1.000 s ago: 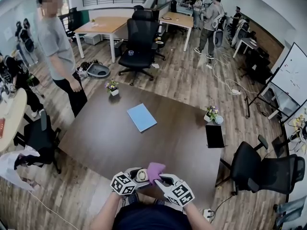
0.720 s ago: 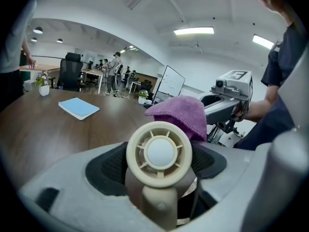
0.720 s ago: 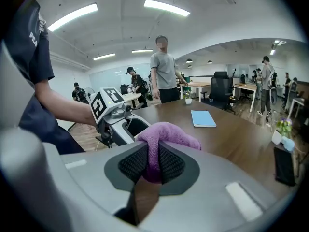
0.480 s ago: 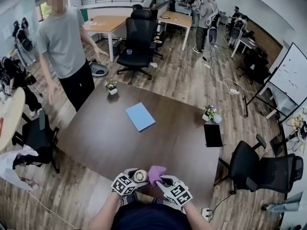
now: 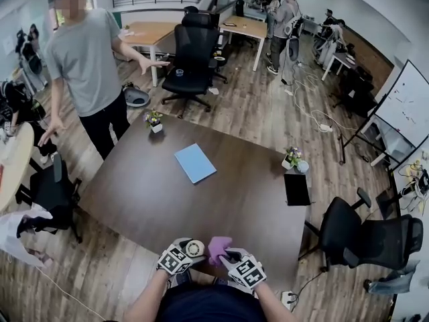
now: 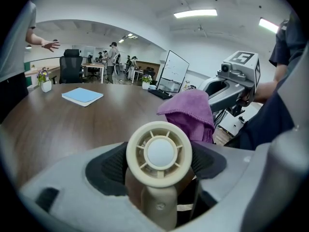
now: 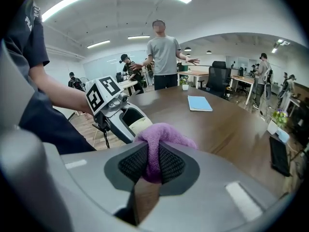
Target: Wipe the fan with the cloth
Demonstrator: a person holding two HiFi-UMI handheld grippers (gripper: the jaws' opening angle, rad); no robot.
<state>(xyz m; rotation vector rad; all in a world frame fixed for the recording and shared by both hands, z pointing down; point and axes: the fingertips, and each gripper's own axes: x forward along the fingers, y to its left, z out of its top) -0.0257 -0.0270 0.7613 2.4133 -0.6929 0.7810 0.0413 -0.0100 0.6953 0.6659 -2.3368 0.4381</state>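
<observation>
A small cream hand fan (image 6: pixel 159 153) with a round grille sits upright between the jaws of my left gripper (image 6: pixel 161 164), whose pads press on its body; in the head view the fan (image 5: pixel 195 248) shows near the table's near edge. My right gripper (image 7: pixel 153 164) is shut on a purple cloth (image 7: pixel 161 138), which bunches out above its pads. In the head view the purple cloth (image 5: pixel 218 248) sits right beside the fan, with both grippers close together just in front of my body. From the left gripper view the cloth (image 6: pixel 189 112) hangs just behind and right of the fan.
On the dark brown table (image 5: pixel 167 193) lie a blue notebook (image 5: pixel 195 162), a black tablet (image 5: pixel 297 189) at the right edge, and two small potted plants (image 5: pixel 155 121) (image 5: pixel 293 158). A person in a grey shirt (image 5: pixel 86 59) stands at the far left corner. Office chairs (image 5: pixel 362 237) flank the table.
Both grippers have sunk together toward the table's near edge, fan and cloth still held. The standing person has turned and spread both arms.
</observation>
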